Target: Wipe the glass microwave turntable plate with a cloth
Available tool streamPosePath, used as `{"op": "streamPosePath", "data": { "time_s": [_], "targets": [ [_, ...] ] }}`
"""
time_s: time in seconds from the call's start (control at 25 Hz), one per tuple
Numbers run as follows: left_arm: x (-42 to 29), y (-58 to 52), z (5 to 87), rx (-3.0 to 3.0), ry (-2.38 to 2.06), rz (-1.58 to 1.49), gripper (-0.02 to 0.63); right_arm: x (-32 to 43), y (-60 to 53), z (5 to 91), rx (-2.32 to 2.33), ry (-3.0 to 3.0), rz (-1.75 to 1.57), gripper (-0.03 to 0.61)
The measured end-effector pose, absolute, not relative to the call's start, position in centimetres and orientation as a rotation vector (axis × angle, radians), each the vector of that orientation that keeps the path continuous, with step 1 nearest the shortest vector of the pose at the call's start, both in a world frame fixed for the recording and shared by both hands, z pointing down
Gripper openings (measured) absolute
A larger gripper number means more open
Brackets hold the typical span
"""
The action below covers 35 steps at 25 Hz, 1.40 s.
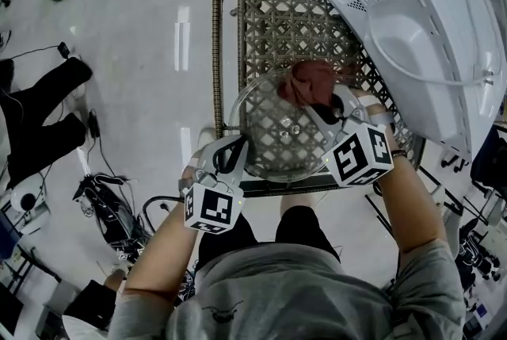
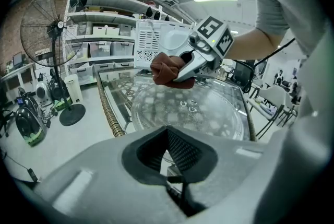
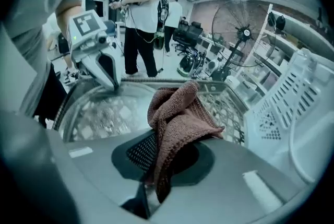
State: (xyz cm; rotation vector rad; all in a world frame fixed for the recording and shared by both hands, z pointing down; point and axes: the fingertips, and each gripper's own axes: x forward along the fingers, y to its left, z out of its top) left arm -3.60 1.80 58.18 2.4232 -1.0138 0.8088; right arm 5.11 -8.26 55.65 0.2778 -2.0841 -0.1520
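Note:
The round glass turntable plate [image 1: 277, 132] lies over the wicker table, tilted slightly. My left gripper [image 1: 235, 154] is shut on the plate's near left rim; in the left gripper view its pads meet at the rim [image 2: 169, 154] with the plate [image 2: 193, 108] spreading beyond. My right gripper [image 1: 323, 105] is shut on a reddish-brown cloth [image 1: 307, 81], held over the plate's far right part. In the right gripper view the cloth [image 3: 177, 113] bunches up out of the jaws, and the left gripper [image 3: 110, 81] shows at the plate's far rim [image 3: 88, 95].
A white microwave [image 1: 412, 21] stands close at the right, over the wicker table [image 1: 273, 5]. A standing fan [image 2: 49, 35] and shelves [image 2: 99, 35] lie beyond the table. Bags and cables [image 1: 111, 208] sit on the floor at left. People [image 3: 143, 14] stand behind.

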Motion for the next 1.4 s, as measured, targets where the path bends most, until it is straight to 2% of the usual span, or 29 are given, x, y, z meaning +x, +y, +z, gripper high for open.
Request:
{"op": "streamPosePath", "data": {
  "time_s": [0.28, 0.52, 0.72, 1.2, 1.4],
  "targets": [
    [-3.6, 1.8, 58.3, 2.419, -1.01, 0.801, 0.002, -6.6, -2.1, 55.6, -0.021, -2.27, -0.202, 0.063],
    [-3.8, 1.8, 58.3, 2.413, -1.011, 0.801, 0.002, -8.5, -1.3, 57.6, -0.097, -2.243, -0.215, 0.063],
    [-3.8, 1.7, 58.2, 2.4, -1.006, 0.801, 0.002, -5.7, -2.1, 57.6, -0.063, -2.212, -0.201, 0.063],
    [-3.8, 1.7, 58.3, 2.378, -1.015, 0.8, 0.002, 8.6, -4.9, 57.2, 0.097, -2.022, -0.153, 0.063],
    [-3.8, 1.6, 58.3, 2.373, -1.014, 0.802, 0.002, 12.2, -5.4, 57.0, 0.153, -1.972, -0.116, 0.063]
  ]
}}
